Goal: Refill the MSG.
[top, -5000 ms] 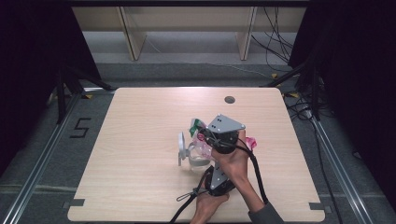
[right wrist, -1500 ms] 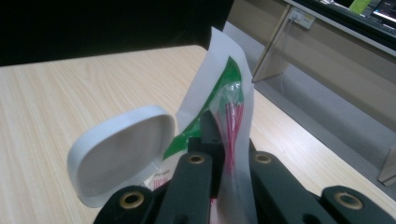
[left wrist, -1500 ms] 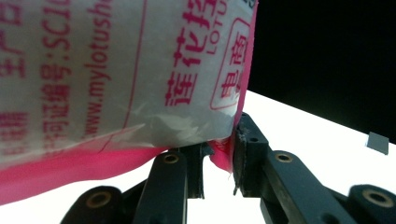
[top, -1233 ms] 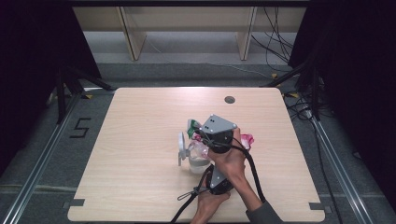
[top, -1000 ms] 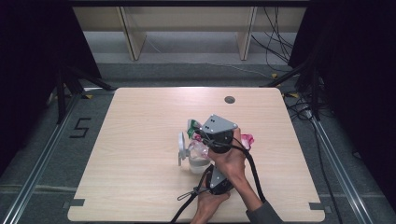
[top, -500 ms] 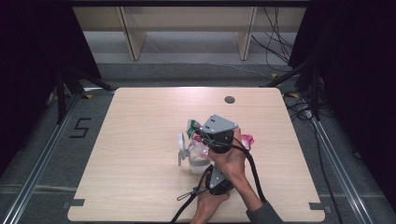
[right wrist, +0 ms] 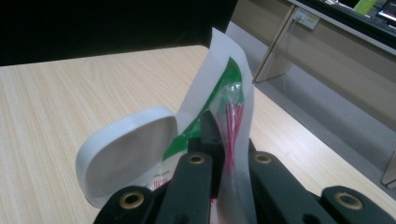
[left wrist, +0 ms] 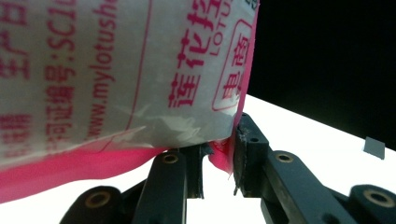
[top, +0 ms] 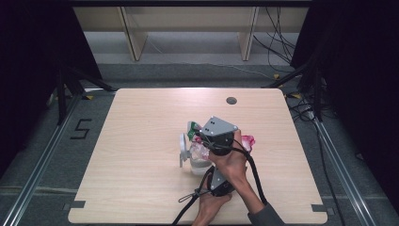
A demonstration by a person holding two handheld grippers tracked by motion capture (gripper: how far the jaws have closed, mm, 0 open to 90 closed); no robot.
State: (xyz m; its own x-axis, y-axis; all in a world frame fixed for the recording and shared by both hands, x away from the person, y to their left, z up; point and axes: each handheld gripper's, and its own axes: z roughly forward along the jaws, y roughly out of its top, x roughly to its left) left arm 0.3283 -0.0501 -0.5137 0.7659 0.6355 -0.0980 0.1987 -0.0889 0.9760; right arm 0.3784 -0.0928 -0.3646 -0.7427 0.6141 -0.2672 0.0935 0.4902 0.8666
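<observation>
Both grippers are working on a plastic wrapper (top: pixel 200 150) lying just right of the table's (top: pixel 141 141) middle, toward its near edge. The left gripper (left wrist: pixel 218 170) is keeping its jaws narrow, nipping the wrapper's pink edge. The right gripper (right wrist: pixel 223 161) is clamping fully closed on the wrapper's green-and-white end, beside a white lid (right wrist: pixel 126 156) standing on edge.

Setting: lab / recording rig, not home. Light wood table (top: pixel 141 155) w/ cable grommet hole (top: pixel 231 100), set inside frame of aluminium rails (top: pixel 42 162) on grey carpet. Black curtains (top: pixel 33 56) both sides. Floor marker "5" (top: pixel 81 128) taped at left. Loose cables (top: pixel 282 33) at rear right. Plain wood shelving (top: pixel 188 19) behind table.
</observation>
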